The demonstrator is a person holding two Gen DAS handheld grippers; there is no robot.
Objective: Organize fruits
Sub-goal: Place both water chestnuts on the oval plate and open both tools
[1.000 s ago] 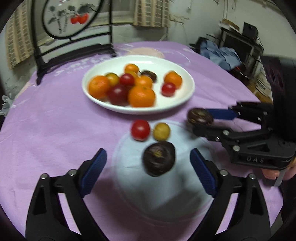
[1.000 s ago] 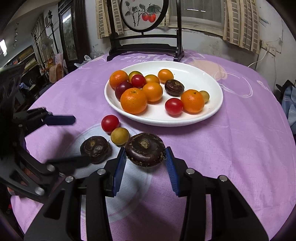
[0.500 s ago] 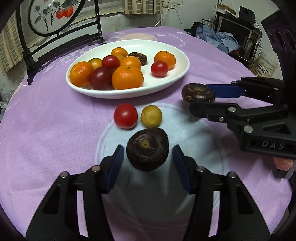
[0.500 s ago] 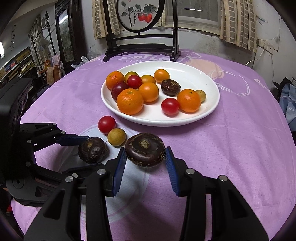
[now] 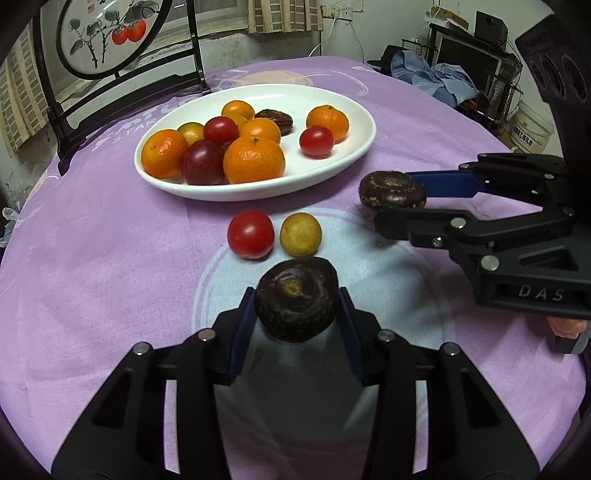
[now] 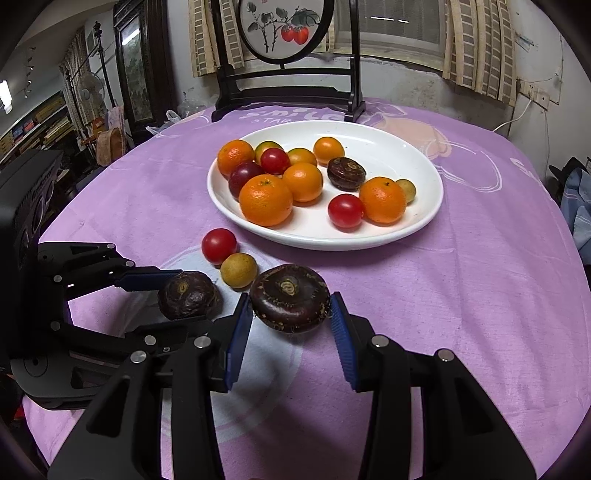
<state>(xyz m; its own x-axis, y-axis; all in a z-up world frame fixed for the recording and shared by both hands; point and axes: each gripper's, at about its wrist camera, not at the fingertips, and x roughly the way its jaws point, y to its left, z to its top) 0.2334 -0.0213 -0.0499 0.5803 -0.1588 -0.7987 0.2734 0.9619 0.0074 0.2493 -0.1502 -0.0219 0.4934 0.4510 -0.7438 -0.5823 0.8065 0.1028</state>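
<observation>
My left gripper (image 5: 296, 293) has its jaws closing on a dark brown water chestnut (image 5: 295, 306), and both blue pads touch its sides. My right gripper (image 6: 289, 300) is shut on a second dark chestnut (image 6: 290, 295), held just above the purple cloth. A red tomato (image 5: 250, 234) and a small yellow fruit (image 5: 300, 235) lie loose between the grippers and the white plate (image 5: 332, 173). The plate holds several oranges, tomatoes, a plum and another chestnut. Each gripper also shows in the other's view: the right gripper (image 5: 393, 201), the left gripper (image 6: 184, 299).
A black wooden stand with a painted round panel (image 6: 280, 26) rises at the table's far edge behind the plate. The round table is covered by a purple cloth (image 5: 92, 258). Room clutter lies beyond the right edge. A fingertip (image 5: 565, 326) shows under the right gripper's body.
The left gripper's jaws came in from wide open around the dark chestnut until the pads met its sides. The right gripper stayed put with its chestnut.
</observation>
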